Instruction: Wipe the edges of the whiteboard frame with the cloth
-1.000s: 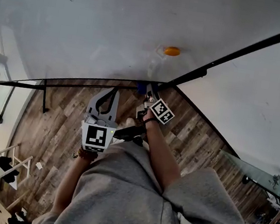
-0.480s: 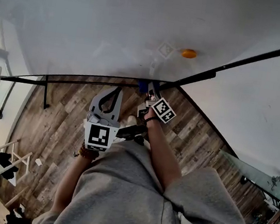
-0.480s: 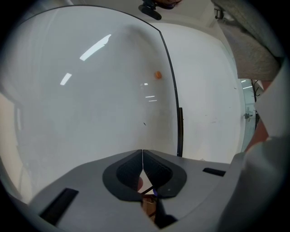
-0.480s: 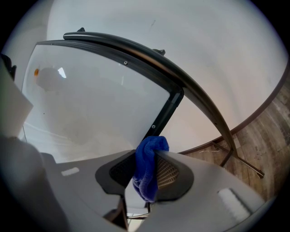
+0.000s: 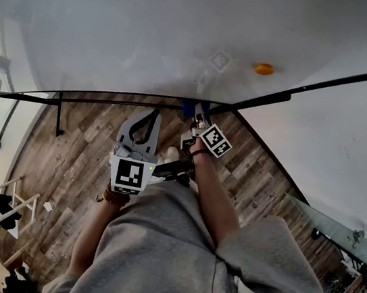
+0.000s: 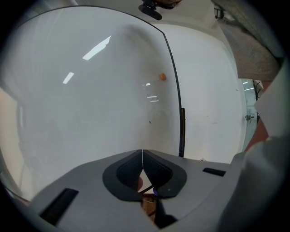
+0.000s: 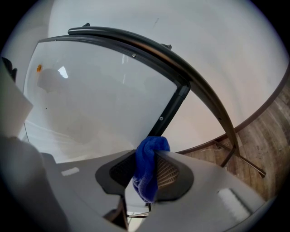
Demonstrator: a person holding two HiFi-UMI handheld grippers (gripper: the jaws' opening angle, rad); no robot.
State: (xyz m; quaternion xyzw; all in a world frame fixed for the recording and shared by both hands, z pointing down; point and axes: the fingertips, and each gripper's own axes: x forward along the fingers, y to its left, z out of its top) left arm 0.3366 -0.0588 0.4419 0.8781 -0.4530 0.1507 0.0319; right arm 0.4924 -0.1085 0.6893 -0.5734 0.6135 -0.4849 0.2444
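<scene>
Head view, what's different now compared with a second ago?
Very little. The right gripper edged slightly up and to the right by the corner of the whiteboard frame, still shut on the blue cloth. The orange dot on the board sits further right in the picture, probably because the head camera shifted. The left gripper stayed shut and empty, low beside the right one. Nothing was picked up or released.

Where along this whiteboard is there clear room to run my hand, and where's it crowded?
The whiteboard face is bare across its left half, above the bottom frame edge. Crowded at the corner: right gripper with blue cloth, left gripper alongside.
</scene>
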